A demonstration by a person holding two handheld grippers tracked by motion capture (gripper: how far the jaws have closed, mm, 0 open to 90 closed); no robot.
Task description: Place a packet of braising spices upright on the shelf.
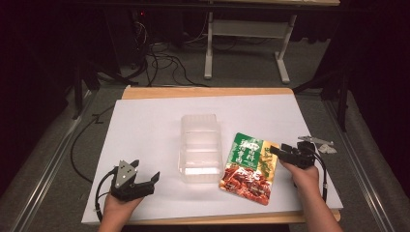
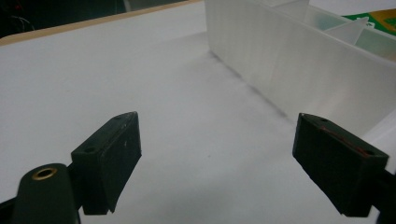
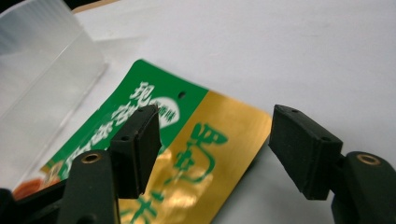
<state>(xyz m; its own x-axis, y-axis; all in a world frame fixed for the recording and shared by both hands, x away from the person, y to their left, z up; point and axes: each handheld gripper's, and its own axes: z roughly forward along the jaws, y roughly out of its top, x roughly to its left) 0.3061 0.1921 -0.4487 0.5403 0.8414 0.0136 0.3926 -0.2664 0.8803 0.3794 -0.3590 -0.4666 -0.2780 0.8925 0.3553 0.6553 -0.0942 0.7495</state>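
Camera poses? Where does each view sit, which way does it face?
High view: above the person's side, looking forward and down on the table; both forearms, left hand-held gripper, right hand-held gripper.
Left gripper view: low over table, faces container wall; own jaws apart.
Right gripper view: low, faces pouch; own jaws straddle its corner.
Shared: container and pouch, all three.

1 clear plastic container [image 1: 200,147], 1 green-and-gold food pouch [image 1: 249,167], 2 handheld grippers, left gripper [image 1: 153,178], right gripper [image 1: 273,150]
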